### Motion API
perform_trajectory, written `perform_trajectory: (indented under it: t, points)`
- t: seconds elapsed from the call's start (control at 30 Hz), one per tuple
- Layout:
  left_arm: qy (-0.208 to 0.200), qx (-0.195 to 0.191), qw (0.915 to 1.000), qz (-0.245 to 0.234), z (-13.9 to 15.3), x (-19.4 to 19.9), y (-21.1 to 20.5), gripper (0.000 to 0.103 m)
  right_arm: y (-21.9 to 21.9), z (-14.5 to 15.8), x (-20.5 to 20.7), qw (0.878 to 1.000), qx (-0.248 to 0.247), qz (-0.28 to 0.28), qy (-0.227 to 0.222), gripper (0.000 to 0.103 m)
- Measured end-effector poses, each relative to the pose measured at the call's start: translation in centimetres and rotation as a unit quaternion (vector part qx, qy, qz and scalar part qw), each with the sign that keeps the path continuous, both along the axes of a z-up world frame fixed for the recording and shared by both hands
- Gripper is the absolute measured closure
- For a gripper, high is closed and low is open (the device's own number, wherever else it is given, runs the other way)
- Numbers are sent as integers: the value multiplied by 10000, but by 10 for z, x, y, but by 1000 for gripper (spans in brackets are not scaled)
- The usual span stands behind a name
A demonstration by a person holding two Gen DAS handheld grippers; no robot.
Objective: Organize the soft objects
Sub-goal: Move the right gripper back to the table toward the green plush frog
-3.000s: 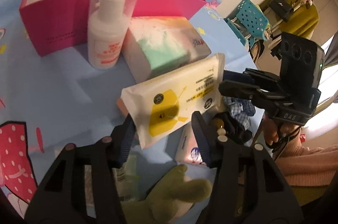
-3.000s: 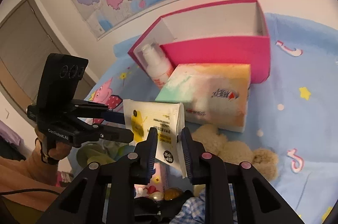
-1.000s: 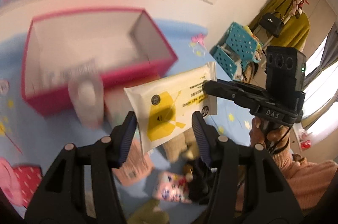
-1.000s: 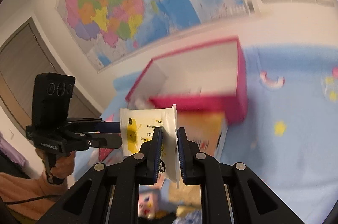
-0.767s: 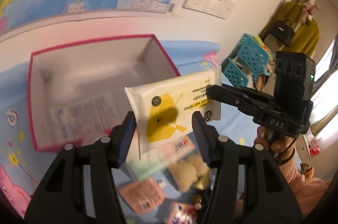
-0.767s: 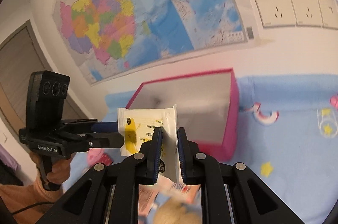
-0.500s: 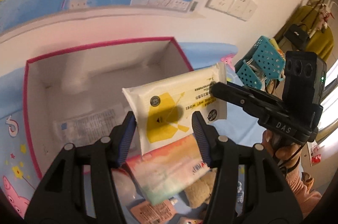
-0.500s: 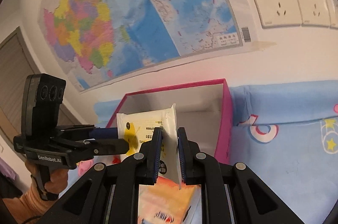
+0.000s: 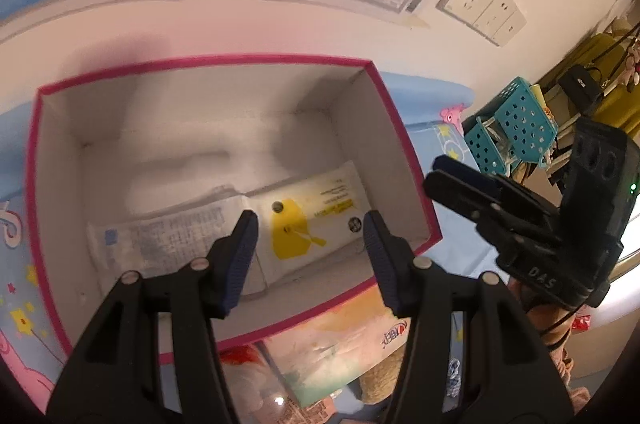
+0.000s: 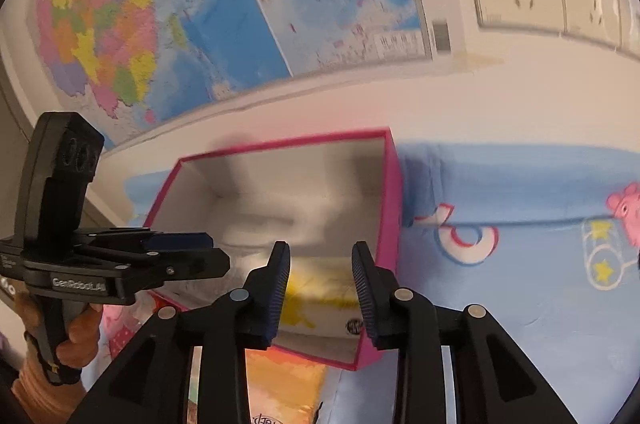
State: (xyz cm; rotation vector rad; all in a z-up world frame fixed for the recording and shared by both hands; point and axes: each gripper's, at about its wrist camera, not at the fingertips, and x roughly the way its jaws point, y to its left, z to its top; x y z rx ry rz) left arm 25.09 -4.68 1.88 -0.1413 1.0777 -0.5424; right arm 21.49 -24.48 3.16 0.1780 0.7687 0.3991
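Wipes pack (image 9: 316, 220), white with a yellow patch, lies flat on the floor of the pink box (image 9: 404, 160), lower right part, its right end near the right wall. A second white pack (image 9: 168, 236) lies just left of it, edges touching or overlapping. Upper half of the box floor is bare. Left gripper (image 9: 310, 250) hangs over the box, jaws apart, nothing between them. Right gripper (image 10: 320, 280) has just been opening, empty, above the box's near rim. Tissue pack (image 9: 340, 348) sits outside, below the front wall.
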Motion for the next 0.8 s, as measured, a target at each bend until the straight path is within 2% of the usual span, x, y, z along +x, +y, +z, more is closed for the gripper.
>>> perform_trajectory:
  t: [0.23,0.33,0.4,0.5,0.6,0.8]
  points:
    - [-889,114,9959,-156,29,-48,21,45,7,16,-44,9971,192,647,-358,66]
    - [-1236,86,9920,-237,36,-82,37,37,17,22,-68,9925,333,1078,-477,58]
    - [-1339,53,9908,-206,36,-104,52,36,25,23,-84,9889,386,1342,-514,58]
    - [-1330,71,9910,-98,27,-130,71,35,39,18,-107,9815,527,1796,-412,57]
    - [-1222,221,9923,-14,10,-153,88,35,47,9,-123,9771,593,2020,-295,57]
    - [-803,280,9962,208,-29,-184,116,35,68,-20,-145,9673,652,2443,189,57]
